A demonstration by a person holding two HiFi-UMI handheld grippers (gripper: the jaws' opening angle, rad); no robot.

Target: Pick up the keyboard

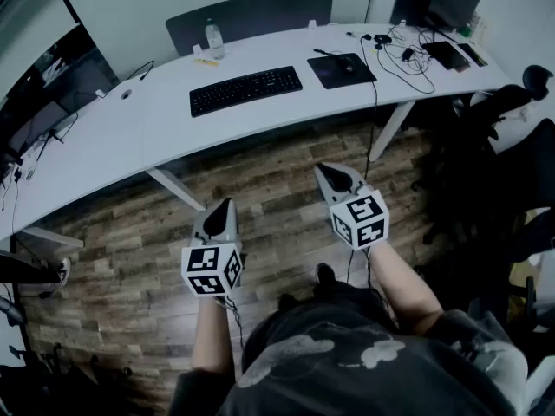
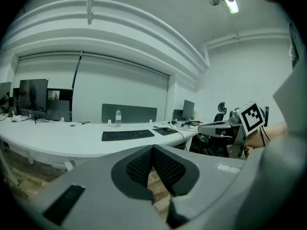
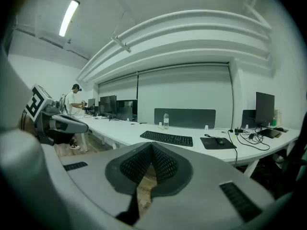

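A black keyboard (image 1: 245, 90) lies flat on the long white desk (image 1: 130, 137), also seen as the keyboard (image 2: 127, 135) in the left gripper view and the keyboard (image 3: 166, 138) in the right gripper view. Both grippers hang over the wooden floor, well short of the desk. My left gripper (image 1: 223, 208) is shut with nothing in it, its jaws meeting at the tip (image 2: 153, 149). My right gripper (image 1: 334, 173) is likewise shut and empty, its tip (image 3: 152, 145) aimed toward the desk.
A black mouse pad (image 1: 342, 69) with a mouse sits right of the keyboard, a water bottle (image 1: 214, 38) behind it. Cables and a laptop (image 1: 451, 7) crowd the desk's right end. Monitors (image 1: 52, 94) stand left. Black office chairs (image 1: 507, 137) are on the right. A person (image 3: 73, 110) stands far off.
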